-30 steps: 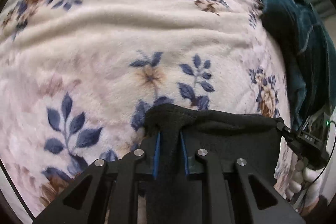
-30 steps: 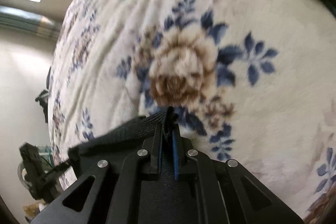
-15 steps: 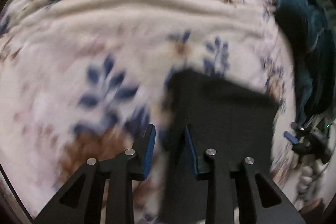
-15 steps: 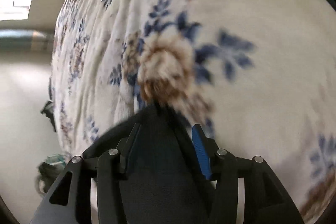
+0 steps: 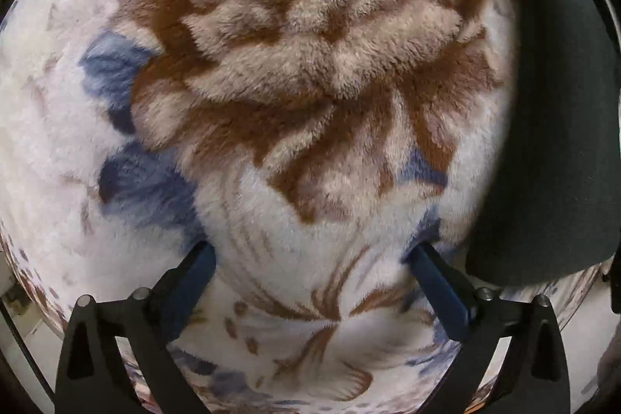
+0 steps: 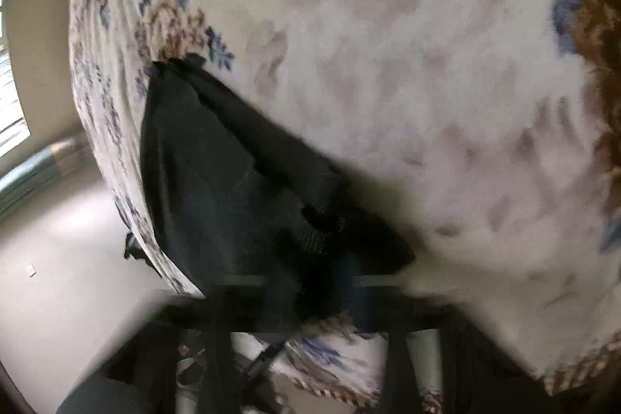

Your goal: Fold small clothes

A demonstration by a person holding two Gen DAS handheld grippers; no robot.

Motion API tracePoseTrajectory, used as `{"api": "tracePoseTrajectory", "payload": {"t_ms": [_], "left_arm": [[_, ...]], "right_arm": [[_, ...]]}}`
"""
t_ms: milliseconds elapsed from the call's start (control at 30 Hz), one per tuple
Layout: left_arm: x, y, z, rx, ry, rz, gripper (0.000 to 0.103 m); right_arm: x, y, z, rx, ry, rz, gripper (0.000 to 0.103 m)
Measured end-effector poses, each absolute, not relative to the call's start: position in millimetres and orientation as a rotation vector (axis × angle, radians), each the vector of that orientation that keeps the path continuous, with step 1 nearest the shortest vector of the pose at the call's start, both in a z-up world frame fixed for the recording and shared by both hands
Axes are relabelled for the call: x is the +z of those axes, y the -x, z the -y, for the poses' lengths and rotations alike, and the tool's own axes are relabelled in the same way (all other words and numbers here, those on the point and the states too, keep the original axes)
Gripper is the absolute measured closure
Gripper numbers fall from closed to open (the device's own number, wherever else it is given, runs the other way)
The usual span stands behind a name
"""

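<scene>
Left wrist view: my left gripper (image 5: 310,258) is standing wide, holding nothing, pressing into the floral blanket (image 5: 295,72); black garment (image 5: 559,127) is lying at right. Right wrist view: blurred; garment (image 6: 233,173) is lying on the blanket near its edge; I cannot tell my right gripper's (image 6: 310,301) state.

The blanket (image 5: 295,72) is thick, fuzzy fleece with a deep matt pile, printed in brown, blue and cream. The black garment (image 6: 217,165) is thin, matt knit cloth. The left hand-held gripper (image 5: 310,266) has matt black plastic arms, shiny metal screw heads and smooth blue pads (image 5: 438,282).
</scene>
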State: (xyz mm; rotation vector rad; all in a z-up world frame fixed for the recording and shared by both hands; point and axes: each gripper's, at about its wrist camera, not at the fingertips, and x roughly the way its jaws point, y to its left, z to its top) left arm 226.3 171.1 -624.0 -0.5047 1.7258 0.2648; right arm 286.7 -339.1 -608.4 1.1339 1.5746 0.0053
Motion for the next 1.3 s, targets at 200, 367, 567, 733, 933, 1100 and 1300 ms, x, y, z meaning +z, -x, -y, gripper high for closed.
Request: {"api": "tracePoseTrajectory", "payload": {"t_ms": [200,367,567,733,933,1100,1300], "left_arm": [[-627.5,-231.6,-167.2,0.274,0.495,-1.758,0.0],[-628.0,-238.1,-169.8,0.271,0.494,-1.748,0.0],[-630.2,-232.7,-166.0,0.284,0.487,-1.734,0.0],[-629.7,-227.5,-161.3,0.277,0.485,-1.73,0.0],[-628.0,-230.3,-166.2,0.274,0.476,-1.729,0.0],[-627.3,-230.6,-165.9,0.267,0.481,-1.728,0.0],[-628.2,-228.9,-165.0,0.248,0.471,-1.691,0.0]], "right_arm": [[-597.5,-280.1,340.2,0.017,-0.924,-1.539,0.097],[-598.3,-262.8,353.5,-0.025,-1.038,-1.58,0.058],[-642.8,-203.3,379.7,-0.26,-1.451,-1.546,0.046],[-660.8,-189.5,365.2,-0.178,-1.677,-1.375,0.096],[-603.6,-225.0,381.0,-0.182,-1.279,-1.234,0.097],[-627.8,-256.9,381.3,-0.119,-1.01,-1.44,0.093],[-587.2,-231.3,419.0,-0.296,-0.982,-1.318,0.064]]}}
